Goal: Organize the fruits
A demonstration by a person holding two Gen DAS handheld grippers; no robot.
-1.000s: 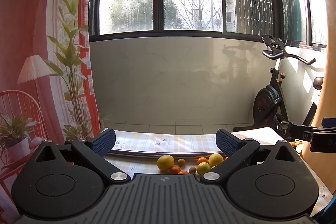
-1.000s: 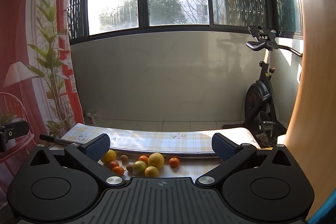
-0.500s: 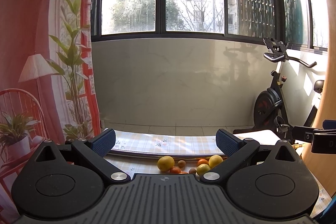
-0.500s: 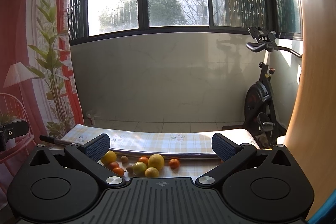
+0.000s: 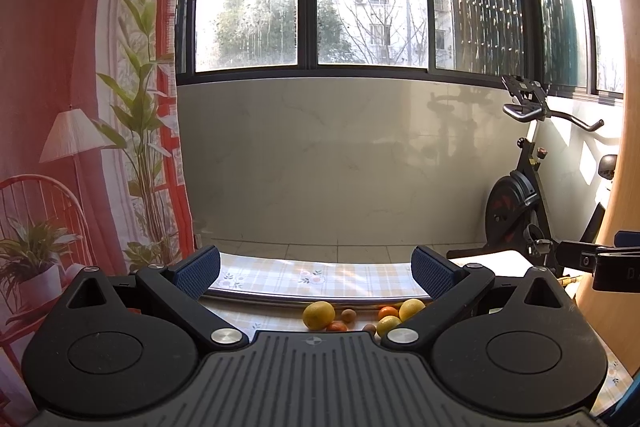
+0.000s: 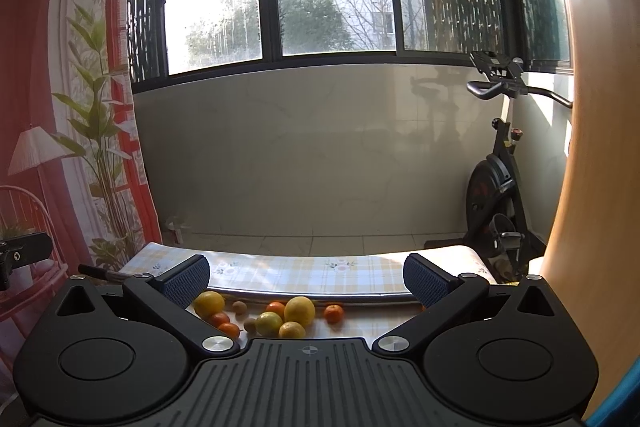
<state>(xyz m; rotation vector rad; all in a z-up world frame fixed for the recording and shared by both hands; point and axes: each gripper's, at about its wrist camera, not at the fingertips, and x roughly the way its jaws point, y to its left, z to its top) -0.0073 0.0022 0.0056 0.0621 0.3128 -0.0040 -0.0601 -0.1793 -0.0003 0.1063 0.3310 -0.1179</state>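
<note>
On the checked tablecloth [image 6: 320, 277], loose citrus fruits [image 6: 298, 311] lie just below and ahead of both wide-open, empty grippers, left [image 5: 316, 267] and right [image 6: 306, 273].

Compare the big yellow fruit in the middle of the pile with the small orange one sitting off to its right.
The yellow fruit is clearly larger than the orange fruit. The yellow fruit is pale lemon-coloured; the orange fruit is deep orange. The yellow fruit sits packed against other fruits; the orange fruit sits apart, alone. Both are roundish and rest on the checked tablecloth.
</note>
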